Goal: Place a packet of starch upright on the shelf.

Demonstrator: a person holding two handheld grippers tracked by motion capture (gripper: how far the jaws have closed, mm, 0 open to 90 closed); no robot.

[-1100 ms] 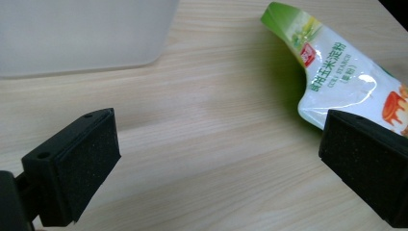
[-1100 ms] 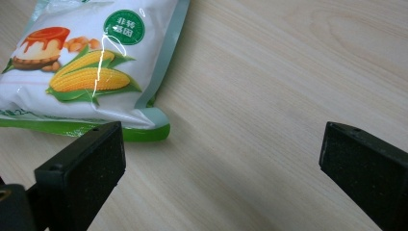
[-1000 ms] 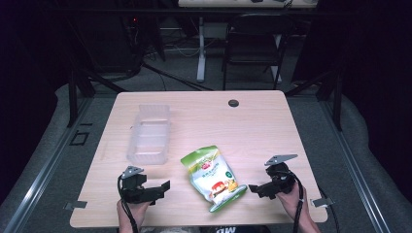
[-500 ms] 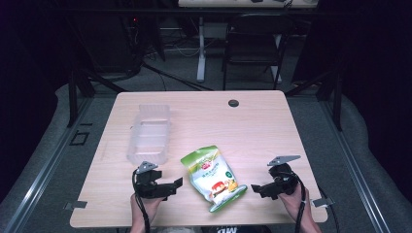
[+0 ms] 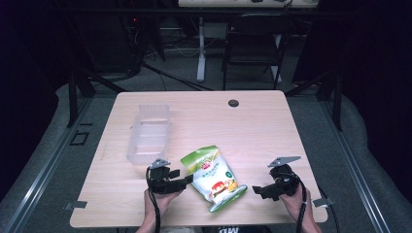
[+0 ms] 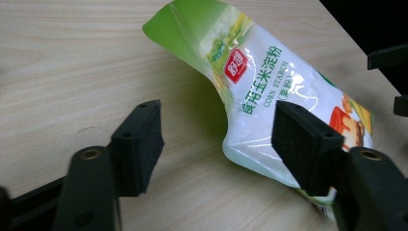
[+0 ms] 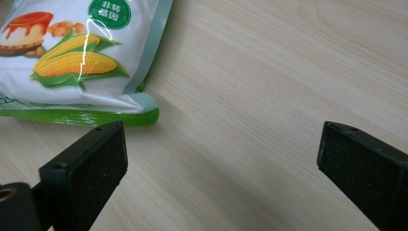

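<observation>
- Two claws, both wide open, hold nothing.
- My left claw (image 5: 187, 180) reaches the corn starch bag (image 5: 213, 175)'s edge.
- Next I squeeze it; my right claw (image 5: 257, 190) waits near.

one corn starch bag (image 5: 212, 178), one clear plastic tray (image 5: 148, 132), two grippers, one table (image 5: 262, 131)

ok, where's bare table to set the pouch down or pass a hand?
Bare wood spans the far half of the table, right of the clear container up to the small black disc; also the near-left corner. Crowded at the near edge: the corn starch pouch lies between the open left gripper and the open right gripper.
</observation>
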